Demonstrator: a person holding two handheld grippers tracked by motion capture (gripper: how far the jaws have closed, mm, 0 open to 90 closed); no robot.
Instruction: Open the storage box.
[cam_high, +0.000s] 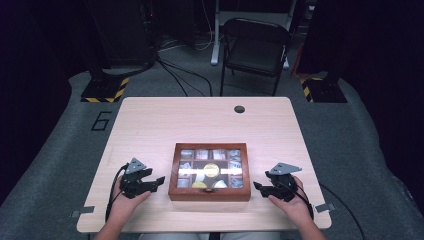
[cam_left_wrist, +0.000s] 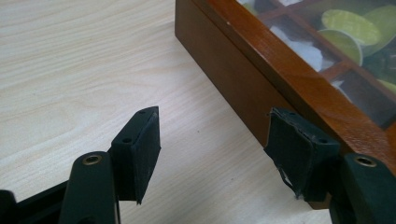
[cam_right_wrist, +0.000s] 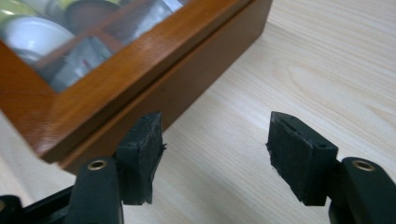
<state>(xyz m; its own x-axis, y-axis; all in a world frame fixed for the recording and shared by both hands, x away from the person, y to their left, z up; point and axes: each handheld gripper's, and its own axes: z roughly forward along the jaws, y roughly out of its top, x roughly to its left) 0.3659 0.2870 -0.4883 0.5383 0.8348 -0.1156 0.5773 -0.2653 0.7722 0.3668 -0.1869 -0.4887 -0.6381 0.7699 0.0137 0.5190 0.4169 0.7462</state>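
Observation:
A brown wooden box with a glass lid sits closed near the table's front edge; packets and round yellow and white items show in its compartments. My left gripper rests on the table just left of the box, open, with nothing between its jaws. My right gripper lies just right of the box, also open and empty. In the left gripper view the gripper has its right jaw close to the box's side. In the right gripper view the gripper has its left jaw near the box's corner.
The light wooden table has a dark cable hole near its far edge. A black folding chair stands behind the table. Cables run over the grey floor.

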